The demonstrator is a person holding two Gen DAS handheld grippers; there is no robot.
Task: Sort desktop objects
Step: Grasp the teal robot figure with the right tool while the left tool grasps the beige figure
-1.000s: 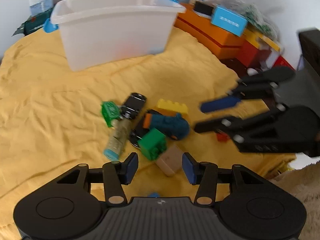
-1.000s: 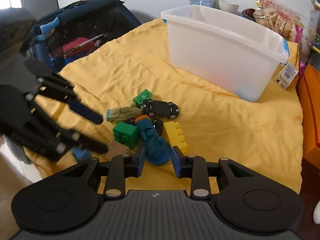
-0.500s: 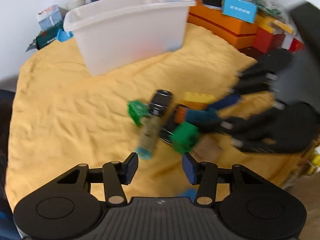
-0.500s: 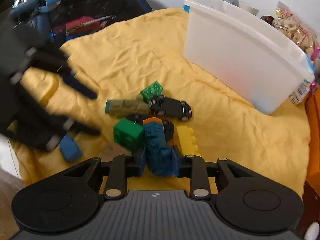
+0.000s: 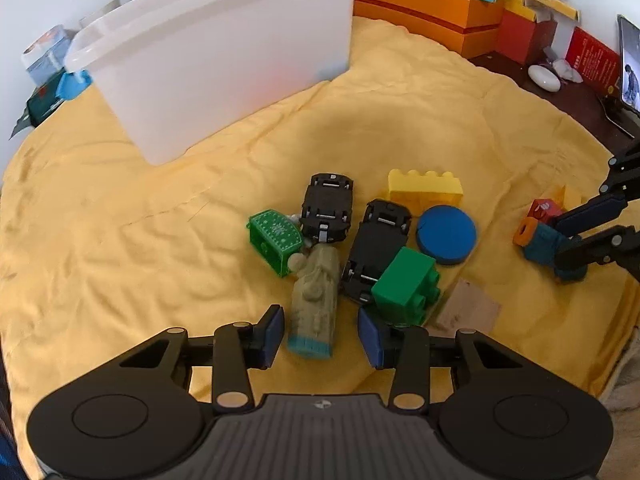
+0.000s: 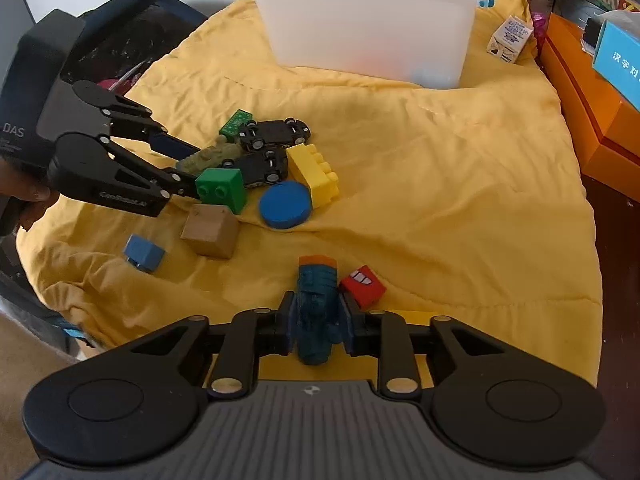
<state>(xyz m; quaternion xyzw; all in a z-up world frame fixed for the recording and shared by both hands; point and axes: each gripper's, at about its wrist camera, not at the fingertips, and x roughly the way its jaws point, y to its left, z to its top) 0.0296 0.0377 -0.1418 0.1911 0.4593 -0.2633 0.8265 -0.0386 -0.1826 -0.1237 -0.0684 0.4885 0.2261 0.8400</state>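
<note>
My right gripper is shut on a teal figure with an orange cap, held away from the toy pile; it also shows in the left wrist view. My left gripper is open, its fingers either side of the base of an olive-green figure lying on the yellow cloth. Beside it lie a green brick, two black toy cars, a green chest, a blue disc and a yellow brick. The white bin stands behind.
A tan wooden block, a small blue block and a red block lie on the cloth near its front edge. Orange boxes stand to the right of the bin. A dark bag sits off the cloth's left side.
My right gripper closed on the teal figure and pulled it back out of the pile, uncovering the blue disc. My left gripper moved in over the olive-green figure.
</note>
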